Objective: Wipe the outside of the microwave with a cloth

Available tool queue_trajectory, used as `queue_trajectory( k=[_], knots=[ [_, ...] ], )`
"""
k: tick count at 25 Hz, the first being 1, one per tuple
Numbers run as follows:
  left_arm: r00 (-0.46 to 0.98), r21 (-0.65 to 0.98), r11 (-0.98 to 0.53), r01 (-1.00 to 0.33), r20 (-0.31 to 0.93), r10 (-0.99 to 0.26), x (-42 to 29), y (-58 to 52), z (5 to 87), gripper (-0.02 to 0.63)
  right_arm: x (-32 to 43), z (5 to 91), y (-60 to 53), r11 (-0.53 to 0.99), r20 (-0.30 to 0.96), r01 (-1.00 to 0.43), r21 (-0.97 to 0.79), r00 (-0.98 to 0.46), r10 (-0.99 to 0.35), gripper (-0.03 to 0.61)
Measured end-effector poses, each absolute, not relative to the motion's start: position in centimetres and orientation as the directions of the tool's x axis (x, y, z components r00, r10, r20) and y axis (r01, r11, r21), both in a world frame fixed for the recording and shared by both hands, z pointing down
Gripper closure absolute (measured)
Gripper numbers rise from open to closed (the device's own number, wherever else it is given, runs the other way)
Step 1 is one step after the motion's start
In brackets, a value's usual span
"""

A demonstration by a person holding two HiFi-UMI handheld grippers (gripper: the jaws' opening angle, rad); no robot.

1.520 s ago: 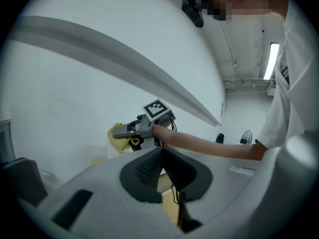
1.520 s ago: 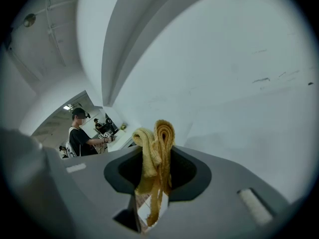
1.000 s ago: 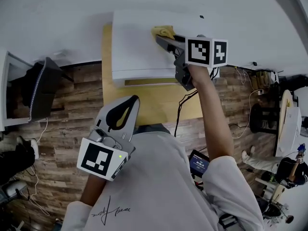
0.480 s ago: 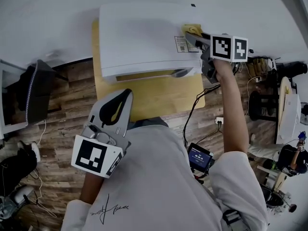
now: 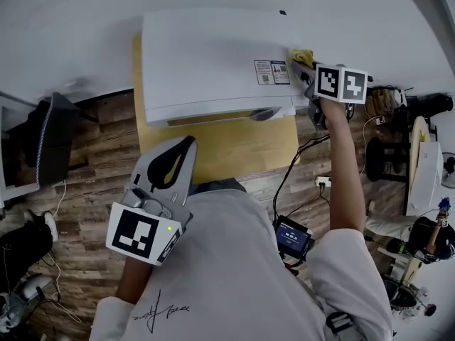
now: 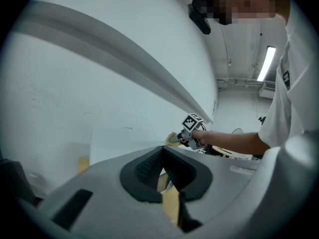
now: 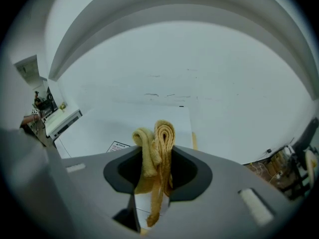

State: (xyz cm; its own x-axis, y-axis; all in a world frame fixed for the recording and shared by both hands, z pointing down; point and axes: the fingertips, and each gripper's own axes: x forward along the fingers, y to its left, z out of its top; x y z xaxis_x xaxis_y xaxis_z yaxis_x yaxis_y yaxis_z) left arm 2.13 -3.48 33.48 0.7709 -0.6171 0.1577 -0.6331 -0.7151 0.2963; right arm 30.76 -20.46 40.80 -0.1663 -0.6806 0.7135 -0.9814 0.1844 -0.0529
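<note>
Cloth (image 7: pixel 162 138) pinched in right gripper (image 7: pixel 158 159)

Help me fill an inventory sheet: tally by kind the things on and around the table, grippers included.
white box-shaped microwave: 1
yellow folded cloth: 1
light wooden table: 1
grey two-jaw grippers: 2 (left gripper shut, empty; right gripper shut on the cloth)
Total: 5
</note>
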Motion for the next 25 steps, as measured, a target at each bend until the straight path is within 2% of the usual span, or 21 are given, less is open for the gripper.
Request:
queue_trajectory(
  k=[4,8,25],
  knots=[
    [0.765,0.296,-0.71,-0.639,0.153,-0.625,2.2,-3.6,33.2,0.626,30.1,41.2,-20.4,0.178,0.722,-0.983,0.046,-0.09,-0.686,0.445],
    [0.762,0.301,-0.705,-0.642,0.154,-0.629,2.3,-3.4,33.4,0.626,29.7,41.4,-20.0,0.132,0.711,-0.991,0.034,-0.069,-0.7,0.446],
    [0.742,0.304,-0.685,-0.662,0.136,-0.657,1.4,-2.3,32.9,0.626,24.2,41.5,-18.8,0.16,0.701,-0.986,-0.045,-0.145,-0.698,0.446]
  ],
)
